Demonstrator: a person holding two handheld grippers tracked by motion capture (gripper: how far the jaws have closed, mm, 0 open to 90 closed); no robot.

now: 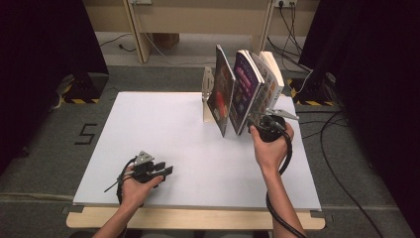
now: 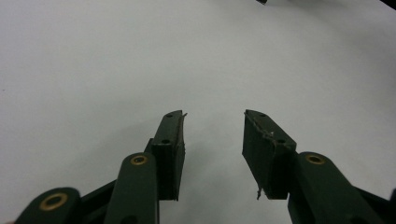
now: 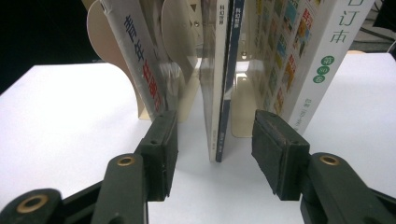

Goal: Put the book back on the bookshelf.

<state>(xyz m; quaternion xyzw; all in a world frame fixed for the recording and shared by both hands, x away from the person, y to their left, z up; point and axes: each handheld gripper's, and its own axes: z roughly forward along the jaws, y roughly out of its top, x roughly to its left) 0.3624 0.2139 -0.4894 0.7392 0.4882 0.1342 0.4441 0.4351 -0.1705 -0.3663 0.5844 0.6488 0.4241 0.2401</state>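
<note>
Between the pads of the right matt black plastic claw (image 3: 212, 140) stood a thin, glossy-covered paper book with a dark blue spine (image 3: 227, 84). Just beyond the claw's pads, the cream, smooth-sheened bookend plates (image 3: 180, 51) threw back soft reflections. Under the left matt black plastic claw (image 2: 212, 154), the white table (image 2: 140, 56) looked smooth and matt, with a pale wooden front edge (image 1: 198, 218).

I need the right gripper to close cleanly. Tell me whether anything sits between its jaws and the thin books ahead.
Nothing visible does. The right gripper is open, its jaws either side of the two thin books, with bare white table beneath.
</note>
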